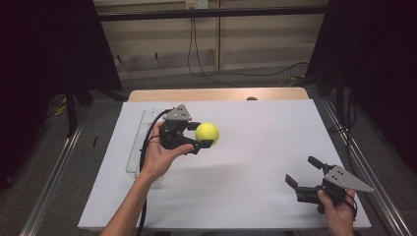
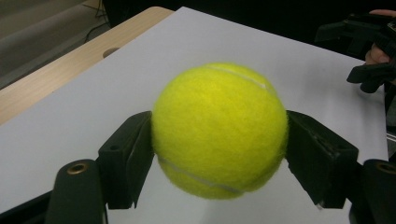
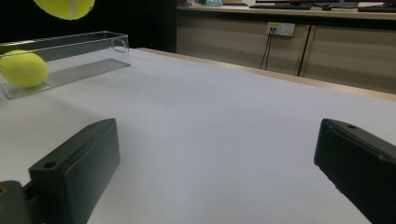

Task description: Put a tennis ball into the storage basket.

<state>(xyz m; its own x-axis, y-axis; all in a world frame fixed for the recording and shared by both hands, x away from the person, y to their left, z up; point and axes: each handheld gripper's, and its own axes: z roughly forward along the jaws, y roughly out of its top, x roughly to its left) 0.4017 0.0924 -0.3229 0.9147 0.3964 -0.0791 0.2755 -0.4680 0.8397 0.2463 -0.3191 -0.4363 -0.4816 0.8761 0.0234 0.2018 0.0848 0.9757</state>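
The fingers (image 2: 126, 163) of the left gripper (image 1: 199, 136) are clamped on a fuzzy yellow felt tennis ball (image 1: 207, 133), one black pad at its 9 o'clock and the other at its 3 o'clock in the left gripper view, right across the widest part. The ball hangs clear above the white paper-covered table (image 1: 255, 162), slightly toward 10 o'clock from the sheet's centre in the high view.

I judge it light and springy: the felt gives the pads plenty of friction, and the hollow rubber yields a little (so a squeeze off the equator could pop it out). Holding across the middle, as here, looks the safest place.

The right gripper (image 1: 305, 173) rests at about 4 o'clock on the table, jaws spread wide with nothing between them. A second yellow tennis ball (image 3: 22, 68) lies in the clear plastic tray (image 3: 65, 53) at the table's 9 o'clock edge.
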